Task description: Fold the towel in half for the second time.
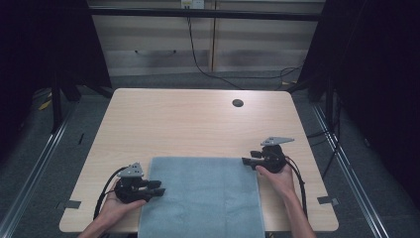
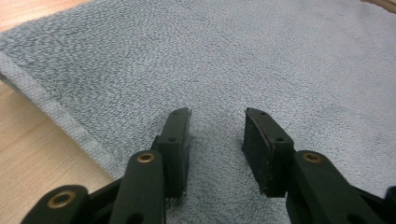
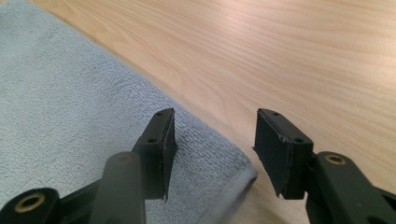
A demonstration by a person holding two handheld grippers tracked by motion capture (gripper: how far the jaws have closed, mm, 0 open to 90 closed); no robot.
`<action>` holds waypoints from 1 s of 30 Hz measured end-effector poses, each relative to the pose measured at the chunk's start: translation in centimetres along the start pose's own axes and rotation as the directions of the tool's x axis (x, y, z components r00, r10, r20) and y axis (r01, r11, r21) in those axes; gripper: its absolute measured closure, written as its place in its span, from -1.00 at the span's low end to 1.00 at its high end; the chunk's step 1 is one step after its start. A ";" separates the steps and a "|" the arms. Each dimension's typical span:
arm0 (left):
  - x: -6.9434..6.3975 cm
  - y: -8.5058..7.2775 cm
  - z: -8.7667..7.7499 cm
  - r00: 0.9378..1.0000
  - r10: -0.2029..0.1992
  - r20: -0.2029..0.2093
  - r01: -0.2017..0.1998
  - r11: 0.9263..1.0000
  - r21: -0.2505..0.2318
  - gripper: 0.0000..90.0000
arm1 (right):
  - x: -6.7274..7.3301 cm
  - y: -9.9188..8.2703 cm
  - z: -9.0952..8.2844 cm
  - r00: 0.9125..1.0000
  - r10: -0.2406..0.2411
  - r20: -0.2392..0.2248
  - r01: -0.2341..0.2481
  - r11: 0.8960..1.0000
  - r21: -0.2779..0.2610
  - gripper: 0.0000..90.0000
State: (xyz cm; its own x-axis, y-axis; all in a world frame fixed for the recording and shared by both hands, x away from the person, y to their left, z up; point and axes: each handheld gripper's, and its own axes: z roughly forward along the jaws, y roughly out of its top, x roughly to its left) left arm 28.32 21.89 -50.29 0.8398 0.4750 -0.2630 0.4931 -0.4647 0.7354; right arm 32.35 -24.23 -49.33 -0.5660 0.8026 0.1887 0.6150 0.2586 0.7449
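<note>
A: Where does the towel (image 1: 200, 198) lie?
B: Flat on the near middle of the bench (image 1: 188, 119), its near end hanging over the near edge. The far half of the bench is bare wood.
A: And the grippers?
B: The left gripper (image 1: 159, 188) sits over the towel's left edge, jaws parted, gripping nothing. The right gripper (image 1: 246, 160) is at the far right corner, jaws wide apart, nothing held.
A: Surroundings?
B: Grey floor, dark curtains at both sides.

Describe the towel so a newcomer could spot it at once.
Start at the wooden table. On its near half, between the left gripper and the right gripper, lies the towel, flat and hanging over the near edge. It is the one soft, grey-blue thing on the pale wood.
</note>
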 end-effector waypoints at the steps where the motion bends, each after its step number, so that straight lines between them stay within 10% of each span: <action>1: 0.0 0.0 0.0 1.000 0.001 0.001 -0.001 1.000 -0.001 0.28 | -0.1 -0.1 0.0 1.000 0.005 -0.007 -0.005 1.000 0.001 0.09; 6: 0.9 0.9 -1.2 0.999 -0.018 -0.045 0.015 0.998 -0.057 0.16 | -0.3 -0.8 -0.1 1.000 0.007 -0.009 -0.007 1.000 0.022 0.17; 11: 3.3 2.7 -2.2 0.981 -0.070 -0.180 0.051 0.993 -0.110 0.05 | -0.5 -0.9 0.4 1.000 -0.001 -0.008 0.001 0.999 0.047 0.27; 21: 7.5 3.4 1.3 0.972 -0.134 -0.193 0.123 0.990 -0.070 -0.14 | -0.2 -1.1 0.6 1.000 -0.011 -0.015 0.012 0.998 0.054 0.55; 26: 7.3 3.3 1.6 0.972 -0.101 -0.210 0.091 0.994 -0.057 -0.15 | 0.0 -1.2 0.7 1.000 -0.011 -0.025 0.013 0.999 0.048 0.69; 30: 6.6 3.5 2.0 0.981 -0.029 -0.193 0.024 0.999 -0.026 0.24 | 0.1 -1.3 0.7 0.999 0.003 -0.035 -0.001 0.999 0.046 0.76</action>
State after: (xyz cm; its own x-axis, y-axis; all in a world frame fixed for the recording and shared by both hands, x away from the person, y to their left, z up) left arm 36.07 21.87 -50.72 0.7658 0.6231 -0.1588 0.5071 -0.4334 0.7450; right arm 31.89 -24.12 -50.72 -0.5832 0.7839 0.2130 0.6404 0.2823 0.7143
